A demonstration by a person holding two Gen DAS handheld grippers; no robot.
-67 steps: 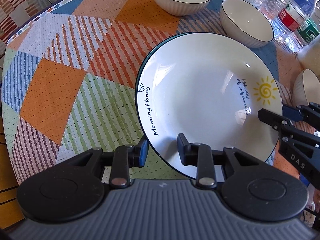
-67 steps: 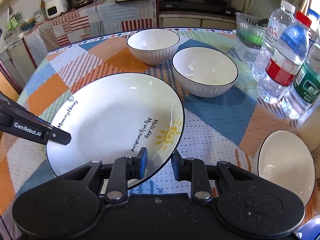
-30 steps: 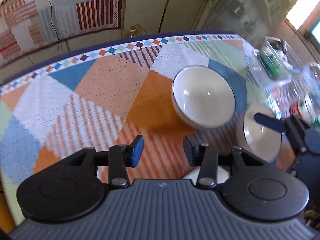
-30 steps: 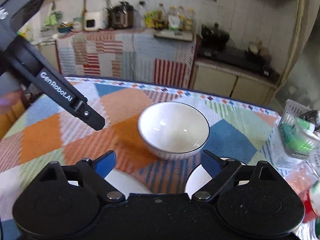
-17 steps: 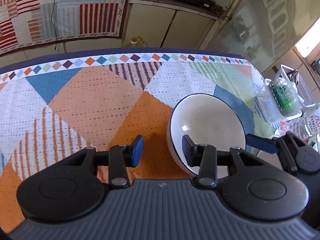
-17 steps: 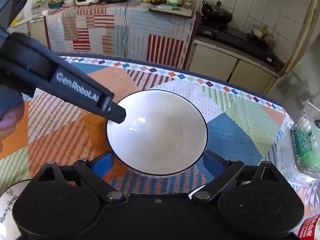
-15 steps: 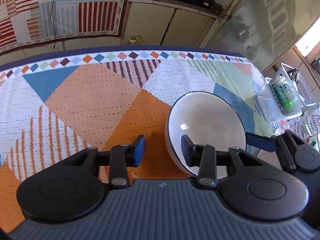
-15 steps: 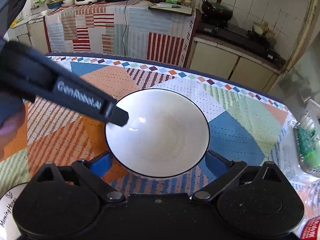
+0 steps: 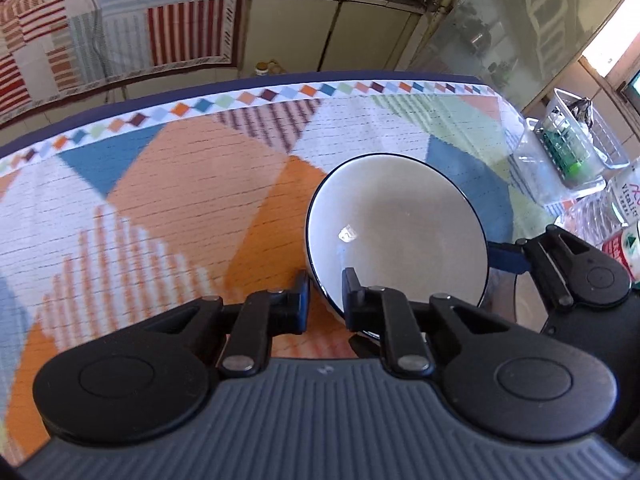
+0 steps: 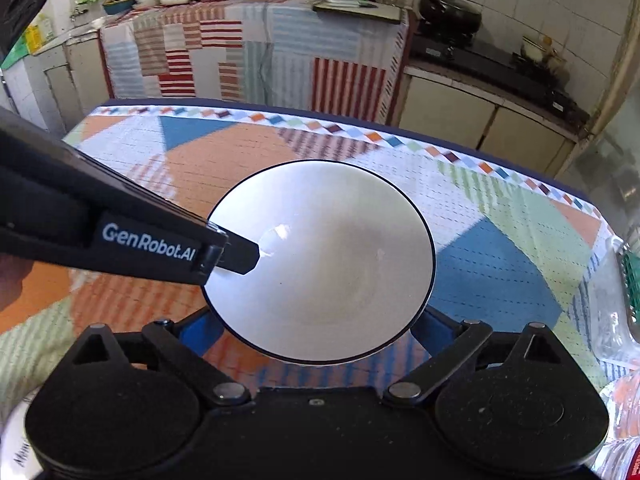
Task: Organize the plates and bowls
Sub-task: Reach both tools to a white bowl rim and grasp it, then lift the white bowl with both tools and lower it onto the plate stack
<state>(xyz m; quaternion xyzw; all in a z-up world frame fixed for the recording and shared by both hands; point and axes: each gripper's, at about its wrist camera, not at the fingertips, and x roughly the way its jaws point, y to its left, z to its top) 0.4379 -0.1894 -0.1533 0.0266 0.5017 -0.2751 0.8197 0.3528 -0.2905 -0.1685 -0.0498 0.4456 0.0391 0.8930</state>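
Count: one white bowl [image 9: 396,232] on the patchwork worktop [image 9: 168,184], two hand-held grippers on it, and a sliver of one plate [image 10: 16,444].

Left hand-held gripper [image 9: 324,300]: jaws have just been closing and now pinch the bowl's near-left rim, one pad outside the wall, one inside. Narrow gap, rim between the pads.

Right hand-held gripper [image 10: 316,328]: jaws spread wide, one blue pad on either side of the bowl's lower wall. Can't tell if the pads touch it.

Bowl sits upright on the orange and blue patches, right of worktop centre, dark line round the rim.

Left wrist view only: clear plastic basket [image 9: 576,148] with something green in it, and bottles [image 9: 624,216] at the right edge; also the right gripper's one blue pad against the bowl's right side.

Right wrist view only: the left gripper's finger [image 10: 240,256] reaching into the bowl from the left, part of a person's hand [image 10: 12,280] at the left edge, a cooker [image 10: 452,12], and the plate edge with lettering bottom-left.
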